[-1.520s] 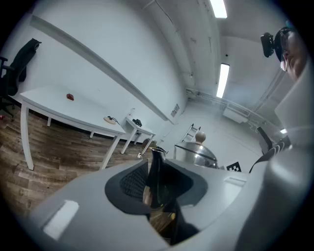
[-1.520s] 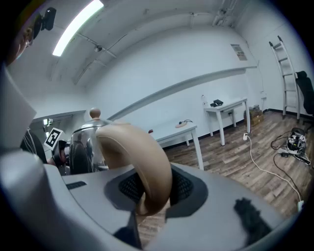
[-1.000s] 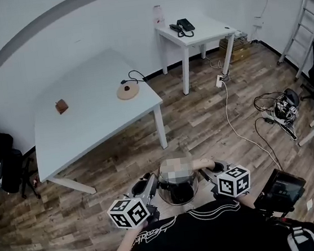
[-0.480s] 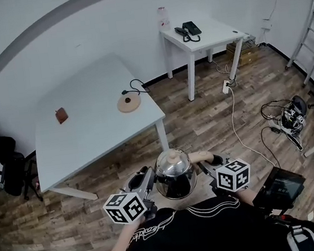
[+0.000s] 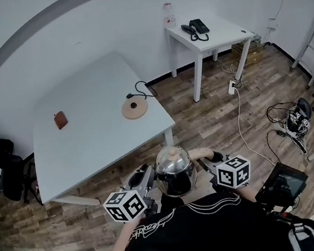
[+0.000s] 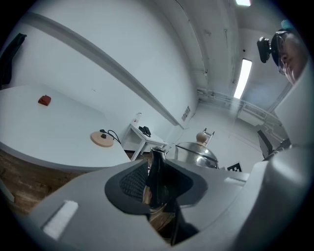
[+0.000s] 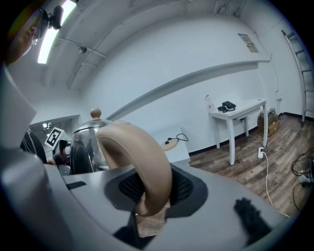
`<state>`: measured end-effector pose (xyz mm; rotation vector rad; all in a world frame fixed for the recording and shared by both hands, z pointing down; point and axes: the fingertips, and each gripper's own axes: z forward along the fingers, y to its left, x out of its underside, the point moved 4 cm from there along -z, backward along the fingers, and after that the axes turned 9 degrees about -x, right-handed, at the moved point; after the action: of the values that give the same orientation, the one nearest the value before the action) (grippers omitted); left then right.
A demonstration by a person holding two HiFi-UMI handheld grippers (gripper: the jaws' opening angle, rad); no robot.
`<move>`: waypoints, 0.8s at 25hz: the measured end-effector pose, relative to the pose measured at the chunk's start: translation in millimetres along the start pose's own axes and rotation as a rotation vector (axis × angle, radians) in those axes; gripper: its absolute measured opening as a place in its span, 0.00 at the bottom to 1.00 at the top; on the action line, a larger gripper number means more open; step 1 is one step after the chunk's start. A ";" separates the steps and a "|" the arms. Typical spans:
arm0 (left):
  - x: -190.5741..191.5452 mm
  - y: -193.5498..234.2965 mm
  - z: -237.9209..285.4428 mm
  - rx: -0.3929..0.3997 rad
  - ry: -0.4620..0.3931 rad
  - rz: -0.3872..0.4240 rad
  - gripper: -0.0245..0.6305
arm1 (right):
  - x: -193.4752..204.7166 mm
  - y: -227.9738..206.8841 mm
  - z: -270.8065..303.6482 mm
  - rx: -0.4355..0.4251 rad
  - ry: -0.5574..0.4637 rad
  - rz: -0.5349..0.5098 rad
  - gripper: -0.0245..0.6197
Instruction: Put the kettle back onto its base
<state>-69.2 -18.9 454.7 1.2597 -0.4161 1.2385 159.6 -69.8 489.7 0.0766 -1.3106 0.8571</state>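
A steel kettle [image 5: 175, 171] with a beige knob and handle hangs in front of me, over the wood floor near the grey table [image 5: 89, 130]. My left gripper [image 5: 150, 178] is shut on the kettle's dark spout [image 6: 156, 171]. My right gripper [image 5: 205, 165] is shut on its curved beige handle [image 7: 142, 162]. The kettle's body [image 6: 197, 154] rises behind the left jaws and stands left of the handle in the right gripper view, kettle [image 7: 84, 143]. The round tan base [image 5: 134, 108] with its black cord lies near the table's far right corner, base [image 6: 101, 138], base [image 7: 170, 143].
A small brown object [image 5: 60, 120] lies on the grey table. A white side table [image 5: 208, 33] carries a phone and a bottle [image 5: 168, 14]. Cables and gear [image 5: 294, 119] lie on the floor at right. A dark chair [image 5: 3, 166] stands at left, a screen [image 5: 280, 182] by my right side.
The grey table and base have come closer in the head view as I carried the kettle toward them. Both grips look unchanged.
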 end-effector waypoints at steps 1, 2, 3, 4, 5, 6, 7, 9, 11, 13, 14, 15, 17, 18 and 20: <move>-7.6 8.2 10.3 0.004 0.006 -0.002 0.18 | -5.5 -6.0 11.6 0.004 0.003 0.006 0.20; -16.1 16.2 21.0 0.009 0.012 -0.002 0.18 | -11.9 -12.0 23.2 0.008 0.007 0.011 0.20; -25.3 24.3 31.8 0.015 0.019 -0.002 0.18 | -19.0 -17.9 35.0 0.012 0.010 0.015 0.19; -35.1 33.1 42.4 0.020 0.024 -0.002 0.18 | -26.4 -23.5 47.5 0.016 0.012 0.019 0.20; -45.7 43.1 53.1 0.024 0.029 -0.002 0.18 | -34.4 -28.9 61.4 0.021 0.013 0.021 0.19; -57.6 55.0 64.8 0.028 0.034 -0.003 0.18 | -43.3 -34.5 77.7 0.026 0.014 0.023 0.20; -71.4 69.1 78.1 0.031 0.039 -0.004 0.18 | -53.4 -40.9 97.0 0.031 0.015 0.023 0.20; -100.6 97.9 105.6 0.033 0.043 0.001 0.18 | -74.4 -54.7 137.8 0.035 0.015 0.023 0.19; -117.7 111.3 119.5 0.035 0.038 0.014 0.18 | -86.2 -62.2 159.2 0.030 0.008 0.024 0.19; -121.6 109.3 117.7 0.035 0.027 0.027 0.18 | -89.1 -61.3 159.7 0.021 -0.002 0.014 0.20; -122.8 107.1 114.0 0.034 0.021 0.033 0.18 | -90.6 -58.8 158.3 0.015 -0.006 0.003 0.19; -125.0 105.8 110.1 0.031 0.015 0.039 0.18 | -93.1 -55.9 157.8 0.009 -0.011 -0.009 0.19; -133.0 108.5 108.6 0.029 0.004 0.053 0.18 | -100.2 -53.3 163.7 -0.004 -0.020 -0.031 0.19; -139.9 115.2 114.1 0.034 0.000 0.059 0.18 | -105.2 -55.6 173.1 -0.008 -0.021 -0.039 0.19; -162.5 140.6 136.9 0.057 -0.006 0.071 0.18 | -120.6 -66.0 206.4 -0.007 -0.022 -0.056 0.19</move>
<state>-197.9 -238.0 436.5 1.3071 -0.4352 1.3151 30.7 -281.2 474.6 0.1168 -1.3256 0.8056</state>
